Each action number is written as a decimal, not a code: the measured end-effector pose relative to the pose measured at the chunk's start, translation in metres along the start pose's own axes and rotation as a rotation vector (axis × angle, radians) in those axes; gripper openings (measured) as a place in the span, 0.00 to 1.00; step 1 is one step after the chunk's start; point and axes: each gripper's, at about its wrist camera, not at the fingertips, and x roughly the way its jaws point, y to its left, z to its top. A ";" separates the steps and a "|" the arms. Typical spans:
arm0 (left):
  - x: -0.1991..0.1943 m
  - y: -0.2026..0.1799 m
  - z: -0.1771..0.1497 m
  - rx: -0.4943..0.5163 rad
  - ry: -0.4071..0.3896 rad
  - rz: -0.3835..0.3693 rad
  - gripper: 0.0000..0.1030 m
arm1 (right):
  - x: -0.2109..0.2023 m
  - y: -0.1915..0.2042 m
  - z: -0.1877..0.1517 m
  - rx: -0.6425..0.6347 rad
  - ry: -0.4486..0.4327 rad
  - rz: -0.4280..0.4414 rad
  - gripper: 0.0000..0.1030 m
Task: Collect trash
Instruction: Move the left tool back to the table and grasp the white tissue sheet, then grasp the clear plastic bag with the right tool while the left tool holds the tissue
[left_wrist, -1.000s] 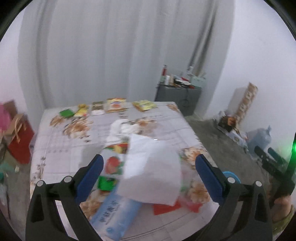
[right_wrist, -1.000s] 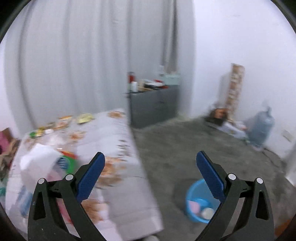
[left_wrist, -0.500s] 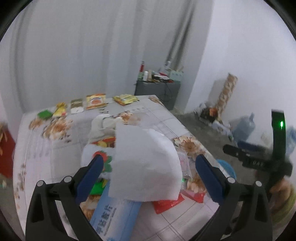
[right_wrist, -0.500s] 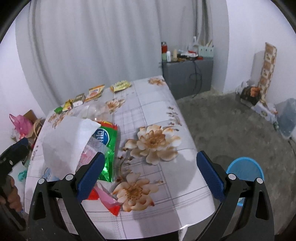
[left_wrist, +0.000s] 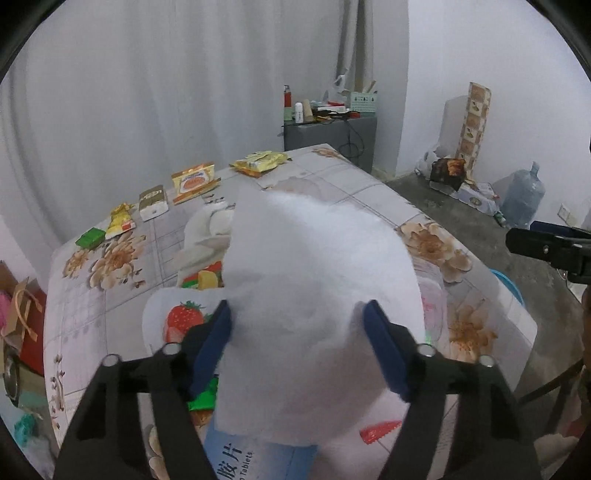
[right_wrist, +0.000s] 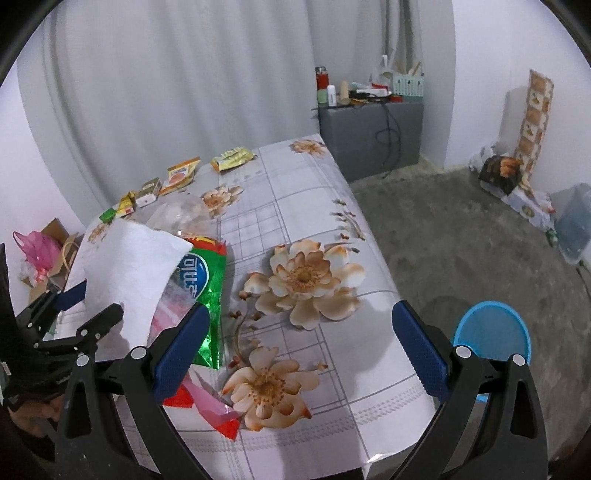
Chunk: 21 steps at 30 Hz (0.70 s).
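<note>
Closing its blue-padded jaws around the soft, featherlight white paper tissue (left_wrist: 314, 302) heaped on the wrapper pile at the flowered table's (right_wrist: 306, 206) seven-o'clock corner, the left gripper (left_wrist: 299, 347) should pinch its bunched middle, while the right gripper (right_wrist: 299, 350) hovers spread and empty.

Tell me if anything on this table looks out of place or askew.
A loose heap of litter sits near the table's front corner: a white tissue standing up off the pile, a green foil bag and torn red wrapper scraps. The left gripper is closing around the tissue. Other packets lie along the far edge.
</note>
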 end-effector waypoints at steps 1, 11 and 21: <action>-0.001 0.002 0.000 -0.007 -0.002 0.002 0.59 | 0.001 0.000 0.000 0.001 0.002 0.002 0.92; -0.005 0.019 -0.001 -0.073 0.002 -0.011 0.19 | 0.006 0.000 0.003 0.015 0.013 0.023 0.92; -0.019 0.043 0.000 -0.206 -0.060 -0.127 0.05 | 0.003 0.002 0.000 0.030 0.017 0.070 0.85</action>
